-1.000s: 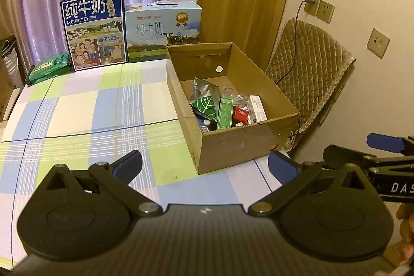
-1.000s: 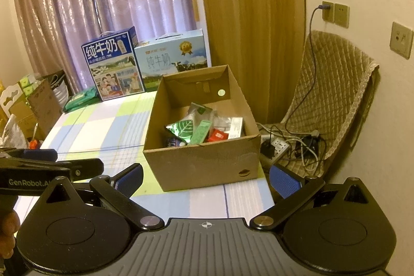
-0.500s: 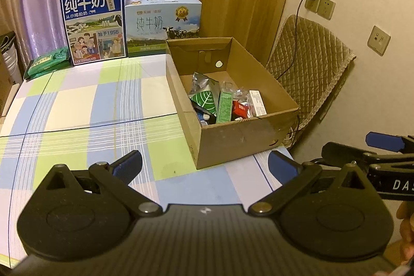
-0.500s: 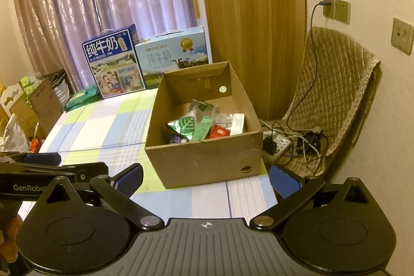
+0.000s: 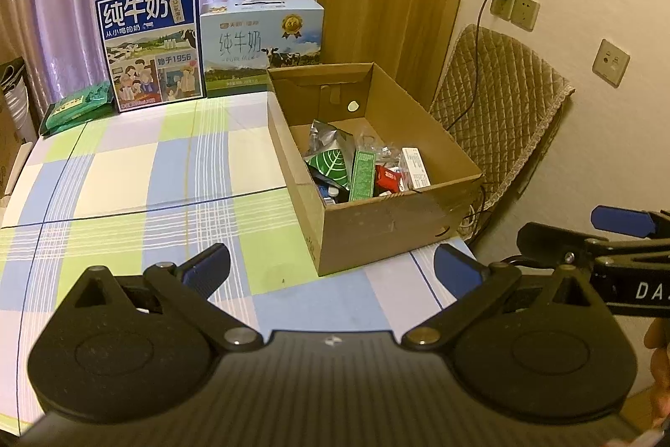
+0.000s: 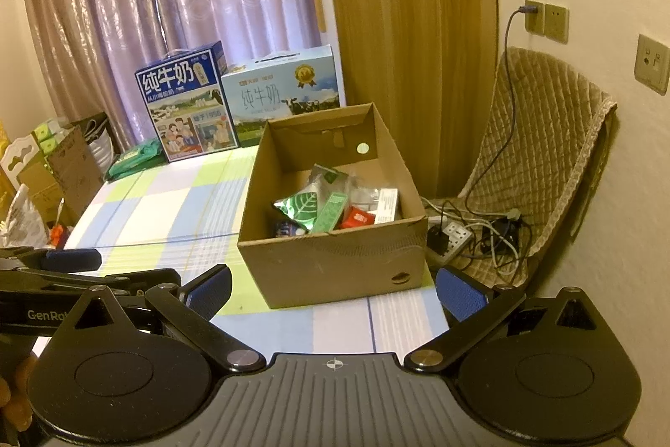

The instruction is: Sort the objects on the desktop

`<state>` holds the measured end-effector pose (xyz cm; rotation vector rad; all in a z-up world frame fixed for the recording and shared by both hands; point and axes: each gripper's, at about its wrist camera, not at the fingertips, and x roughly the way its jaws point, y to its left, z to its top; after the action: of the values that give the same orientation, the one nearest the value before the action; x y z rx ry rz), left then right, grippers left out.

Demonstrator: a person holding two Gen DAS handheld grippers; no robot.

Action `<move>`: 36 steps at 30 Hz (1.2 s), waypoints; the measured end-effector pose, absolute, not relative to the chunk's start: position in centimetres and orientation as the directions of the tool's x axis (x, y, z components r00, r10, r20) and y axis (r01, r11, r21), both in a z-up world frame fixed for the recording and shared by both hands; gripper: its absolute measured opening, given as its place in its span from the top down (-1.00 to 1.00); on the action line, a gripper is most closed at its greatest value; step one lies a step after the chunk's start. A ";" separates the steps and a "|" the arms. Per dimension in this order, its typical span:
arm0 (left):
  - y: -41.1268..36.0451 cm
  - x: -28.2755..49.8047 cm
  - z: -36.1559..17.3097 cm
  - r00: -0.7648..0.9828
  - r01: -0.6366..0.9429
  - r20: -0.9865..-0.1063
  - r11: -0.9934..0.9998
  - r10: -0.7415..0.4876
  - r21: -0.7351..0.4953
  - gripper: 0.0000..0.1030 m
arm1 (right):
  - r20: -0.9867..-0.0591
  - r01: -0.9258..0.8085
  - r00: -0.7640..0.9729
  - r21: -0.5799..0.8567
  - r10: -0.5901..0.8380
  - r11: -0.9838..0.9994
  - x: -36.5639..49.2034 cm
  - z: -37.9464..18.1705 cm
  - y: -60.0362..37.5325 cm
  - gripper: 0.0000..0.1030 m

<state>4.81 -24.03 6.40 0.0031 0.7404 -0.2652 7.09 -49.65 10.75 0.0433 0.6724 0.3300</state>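
While the left gripper [image 5: 331, 271] and right gripper [image 6: 333, 290] are hovering wide open and empty, small packets [image 5: 362, 170] are lying inside the cardboard box [image 5: 389, 233] on the right of the checked surface [image 5: 125, 187]; sorting is appearing nearly finished.

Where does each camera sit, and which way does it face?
Left wrist: on the left hand-held gripper, open, facing the cardboard box on the checked tablecloth; the right hand-held gripper shows at its right.
Right wrist: on the right hand-held gripper, open, facing the box; the left hand-held gripper shows at its left.
Shared: box, milk cartons.
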 end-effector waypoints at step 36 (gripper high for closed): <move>-23.8 5.1 6.3 0.702 0.229 -0.672 0.968 -0.236 -0.100 -0.98 | -0.603 -0.290 0.734 0.137 0.312 0.947 7.1 10.9 -49.4 -0.96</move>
<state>5.07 -23.84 6.30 -0.0086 0.7485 -0.2587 7.05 -49.41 10.87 0.0343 0.6684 0.3311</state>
